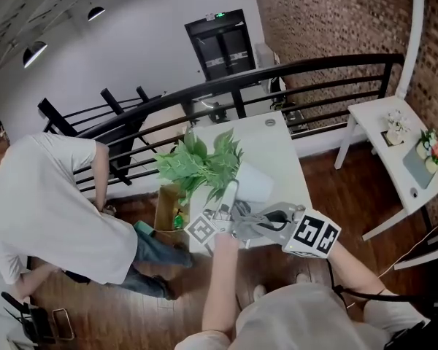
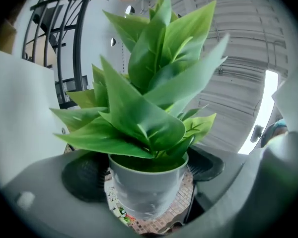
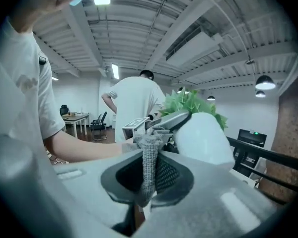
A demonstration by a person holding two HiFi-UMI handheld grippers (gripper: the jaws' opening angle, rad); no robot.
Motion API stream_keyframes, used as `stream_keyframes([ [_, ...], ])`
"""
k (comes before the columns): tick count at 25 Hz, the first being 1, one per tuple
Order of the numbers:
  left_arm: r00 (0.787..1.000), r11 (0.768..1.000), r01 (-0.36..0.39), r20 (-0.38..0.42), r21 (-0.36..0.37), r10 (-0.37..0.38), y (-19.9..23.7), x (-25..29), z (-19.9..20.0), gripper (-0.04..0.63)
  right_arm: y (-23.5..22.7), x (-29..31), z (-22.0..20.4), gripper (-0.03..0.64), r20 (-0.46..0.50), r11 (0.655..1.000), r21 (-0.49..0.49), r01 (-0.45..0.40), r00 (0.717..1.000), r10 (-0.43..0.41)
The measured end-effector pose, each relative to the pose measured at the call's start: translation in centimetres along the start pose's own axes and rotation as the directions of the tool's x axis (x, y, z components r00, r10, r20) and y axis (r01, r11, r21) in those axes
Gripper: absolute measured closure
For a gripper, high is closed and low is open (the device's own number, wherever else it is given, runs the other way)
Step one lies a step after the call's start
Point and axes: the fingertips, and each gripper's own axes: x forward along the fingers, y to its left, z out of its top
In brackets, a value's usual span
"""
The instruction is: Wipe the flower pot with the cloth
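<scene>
Flower pot [image 1: 254, 183] tipped sideways over near end of white table [image 1: 274, 141], left gripper [image 1: 232, 194] clamped on its sides. Right gripper [image 3: 148, 175] pinches grey cloth [image 3: 149, 152], just beside pot. Leaves [image 1: 197, 162] spill left. Black railing [image 1: 306, 68] beyond table. Bending person [image 1: 44, 195] far left. Side table [image 1: 372, 119] right.

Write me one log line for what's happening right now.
left gripper: shut on flower pot | right gripper: shut on cloth | flower pot: tilted over table | cloth: beside flower pot, contact unclear
</scene>
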Motion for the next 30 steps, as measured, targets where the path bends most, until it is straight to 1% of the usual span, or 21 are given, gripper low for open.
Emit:
stream_keyframes([
  [2, 1.000, 1.000, -0.002, -0.005, 0.001, 0.002, -0.1, 0.0, -0.1, 0.078, -0.6, 0.5, 0.1, 0.620, -0.007, 0.999, 0.007, 0.052, 0.999, -0.052],
  [4, 0.999, 1.000, -0.017, -0.028, 0.026, 0.018, -0.1, -0.1, -0.2, 0.078, -2.1, 0.4, 0.5, 0.620, -0.011, 0.991, 0.010, 0.137, 0.991, -0.137],
  [6, 0.998, 0.998, -0.033, -0.051, 0.051, 0.036, -0.3, -0.5, -0.3, 0.078, -3.1, 0.1, 1.3, 0.620, -0.016, 0.981, -0.006, 0.195, 0.981, -0.195],
  [9, 0.997, 0.997, -0.035, -0.069, 0.062, 0.039, -0.4, -1.1, -0.3, 0.078, -4.1, -0.7, 2.0, 0.620, -0.019, 0.967, -0.054, 0.249, 0.968, -0.250],
  [11, 0.996, 0.998, -0.029, -0.081, 0.056, 0.033, -0.3, -1.1, -0.6, 0.078, -5.3, -1.6, 2.0, 0.620, -0.006, 0.959, -0.061, 0.277, 0.961, -0.278],
  [13, 0.995, 0.999, -0.019, -0.094, 0.048, 0.024, -0.2, -1.0, -1.1, 0.078, -6.8, -2.7, 2.0, 0.620, 0.020, 0.952, -0.027, 0.304, 0.953, -0.303],
  [16, 0.993, 0.998, 0.000, -0.120, 0.058, 0.007, -0.2, -1.1, -1.5, 0.078, -9.2, -4.1, 2.0, 0.620, 0.051, 0.933, 0.014, 0.358, 0.932, -0.359],
  [19, 0.991, 0.998, 0.018, -0.130, 0.052, -0.011, -0.4, -0.9, -1.5, 0.078, -11.2, -5.3, 2.1, 0.620, 0.057, 0.914, 0.031, 0.403, 0.913, -0.405],
  [21, 0.989, 0.998, 0.031, -0.145, 0.056, -0.022, -0.8, -0.8, -1.6, 0.080, -12.2, -6.0, 2.2, 0.620, 0.055, 0.907, 0.041, 0.419, 0.906, -0.421],
  [23, 0.984, 0.996, 0.044, -0.175, 0.071, -0.031, -1.4, -0.7, -1.7, 0.080, -12.9, -6.3, 2.3, 0.620, 0.050, 0.907, 0.063, 0.416, 0.907, -0.419],
  [25, 0.980, 0.996, 0.066, -0.194, 0.065, -0.052, -2.3, -0.8, -1.7, 0.081, -13.4, -5.9, 2.2, 0.620, 0.047, 0.917, 0.114, 0.382, 0.920, -0.389],
  [26, 0.978, 0.996, 0.081, -0.195, 0.047, -0.070, -2.8, -0.7, -1.7, 0.080, -13.5, -5.7, 2.0, 0.620, 0.055, 0.923, 0.156, 0.352, 0.930, -0.363],
  [28, 0.976, 0.993, 0.116, -0.182, -0.006, -0.115, -3.8, -0.6, -1.7, 0.081, -13.5, -5.1, 1.4, 0.620, 0.099, 0.926, 0.272, 0.262, 0.949, -0.298],
  [30, 0.975, 0.989, 0.144, -0.166, -0.044, -0.149, -4.6, -0.7, -1.6, 0.081, -13.1, -4.4, 0.8, 0.620, 0.175, 0.905, 0.400, 0.147, 0.957, -0.233],
])
